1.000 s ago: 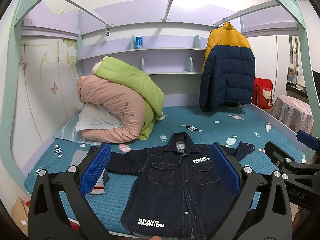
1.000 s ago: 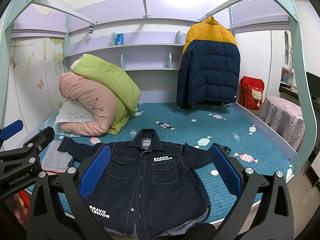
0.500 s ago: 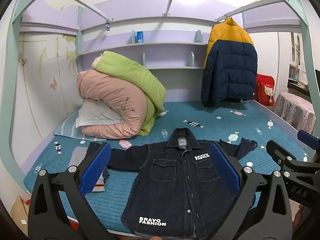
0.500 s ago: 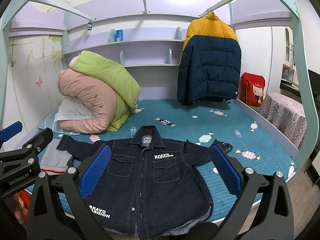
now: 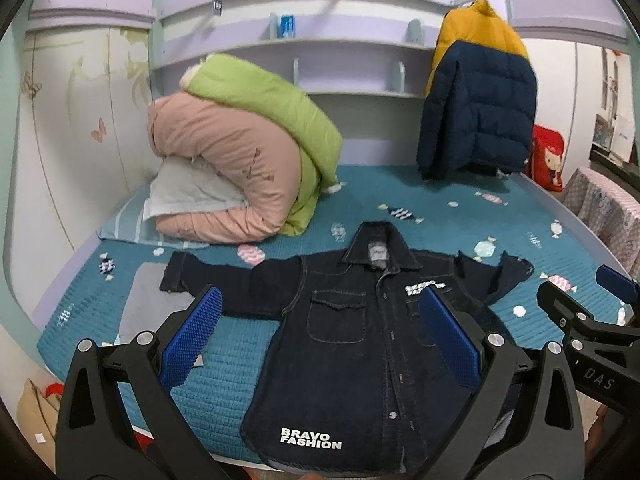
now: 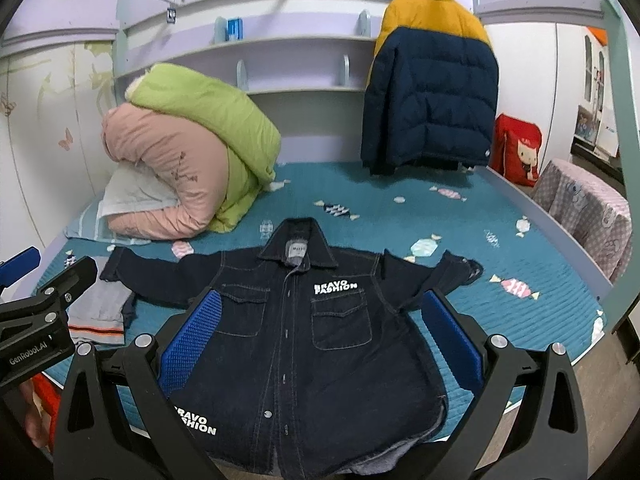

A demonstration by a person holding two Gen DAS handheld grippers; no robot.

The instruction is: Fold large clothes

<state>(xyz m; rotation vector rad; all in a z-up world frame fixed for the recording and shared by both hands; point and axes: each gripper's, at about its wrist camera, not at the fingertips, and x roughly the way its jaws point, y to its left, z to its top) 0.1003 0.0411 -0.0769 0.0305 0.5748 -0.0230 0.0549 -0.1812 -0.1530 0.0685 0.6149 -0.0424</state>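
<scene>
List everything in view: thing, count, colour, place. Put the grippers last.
denim jacket: 1, dark blue, spread flat on the near part of the bed, front up, sleeves out
bed cover: 1, teal with candy print, over the bed
rolled quilts: 2, pink and green, far left of the bed
pillow: 1, pale, under the quilts
grey garment: 1, grey with an orange stripe, left of the jacket
puffer coat: 1, yellow and navy, hanging at the back right
red bag: 1, right of the coat
left gripper: 1, black with blue pads, open above the jacket
right gripper: 1, same, open above the jacket
</scene>
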